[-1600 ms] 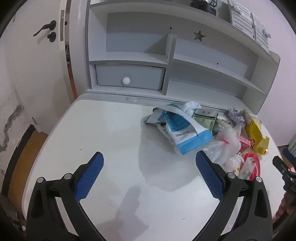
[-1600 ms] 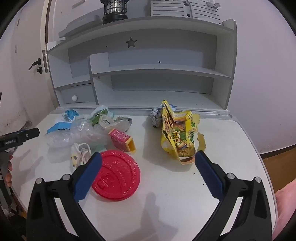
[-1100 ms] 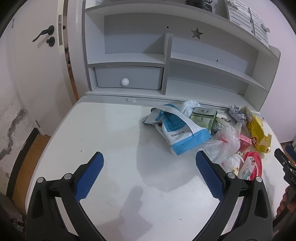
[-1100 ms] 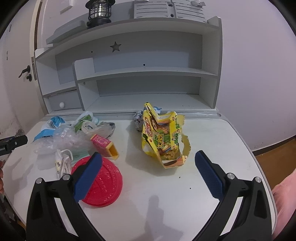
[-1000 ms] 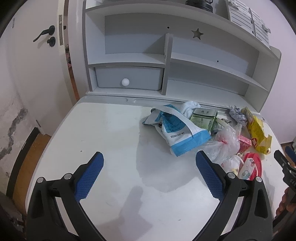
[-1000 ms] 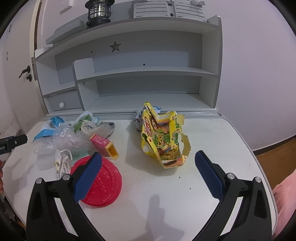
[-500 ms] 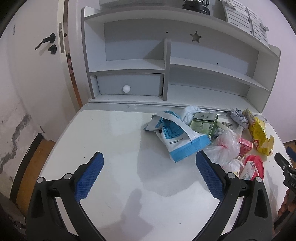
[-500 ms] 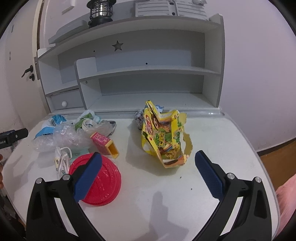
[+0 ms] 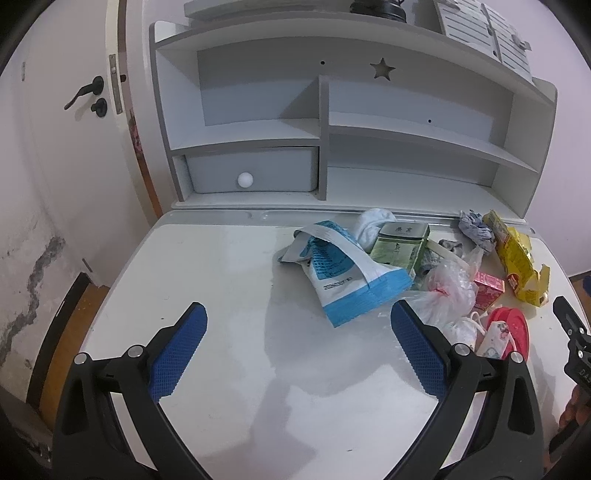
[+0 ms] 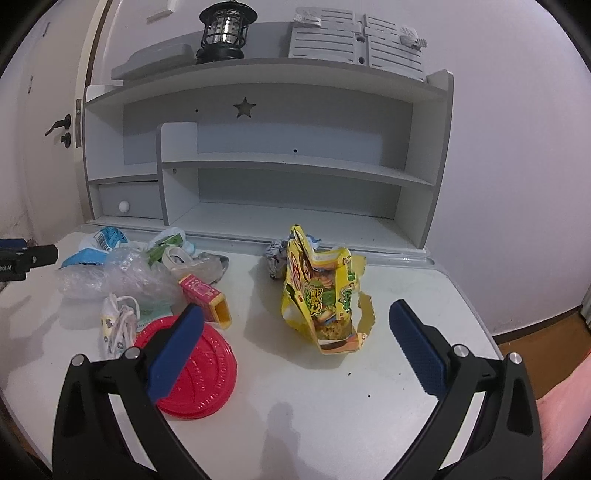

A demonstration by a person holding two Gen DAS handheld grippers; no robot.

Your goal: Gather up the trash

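Note:
Trash lies on the white desk [image 9: 221, 280]. A blue and white pouch [image 9: 343, 273], a green box [image 9: 399, 243], a clear plastic bag [image 9: 450, 284], a pink carton [image 10: 201, 290], a red lid [image 10: 199, 373], a torn yellow snack bag [image 10: 319, 295] and a crumpled paper wad [image 10: 275, 256] are spread across it. My left gripper [image 9: 295, 314] is open and empty, just short of the pouch. My right gripper [image 10: 293, 314] is open and empty, its jaws either side of the yellow bag, its left finger over the red lid.
A grey and white shelf unit [image 10: 288, 162] with a small drawer [image 9: 251, 173] stands at the desk's back. A lantern [image 10: 223, 29] sits on top. A door [image 9: 74, 110] is at the left. The desk's right edge [image 10: 476, 314] drops to a wooden floor.
Both grippers have risen and drawn back a little. The trash has not moved and both jaws stay open.

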